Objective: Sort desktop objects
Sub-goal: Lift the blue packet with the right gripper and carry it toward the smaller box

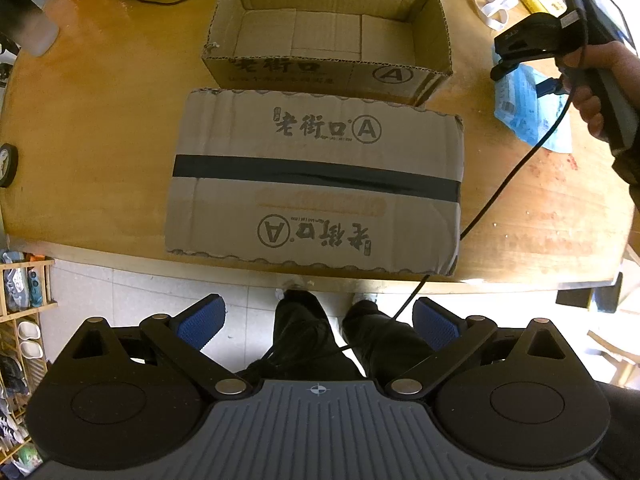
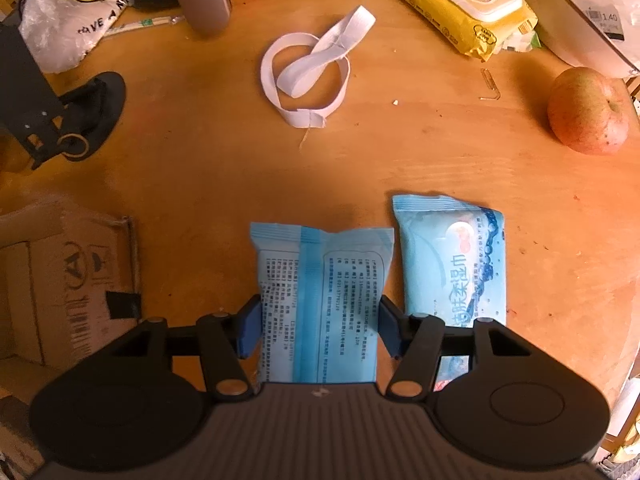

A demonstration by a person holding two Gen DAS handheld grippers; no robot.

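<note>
My right gripper (image 2: 320, 326) has its two blue pads on either side of a blue wet-wipe packet (image 2: 320, 300), printed back up, pressing its long edges – whether the packet rests on the table (image 2: 200, 152) or is just off it I cannot tell. A second blue packet (image 2: 452, 264) lies just beside it on the right, face up. My left gripper (image 1: 318, 322) hangs spread wide and empty off the near table edge, above my legs. In its view the open box (image 1: 328, 32) stands on the far side of an upturned taped box (image 1: 316, 184), and I see nothing lying in it. The packet is soft and slippery, so I judge the grip should be firm enough to stop it sagging or sliding out, yet not so hard it buckles – and any lift should go straight up so the neighbouring packet is not dragged along. If the open box is the goal, the packet should clear its wall. A white elastic band (image 2: 312, 68), a yellow wipes pack (image 2: 460, 0) and an apple (image 2: 586, 110) lie farther off
</note>
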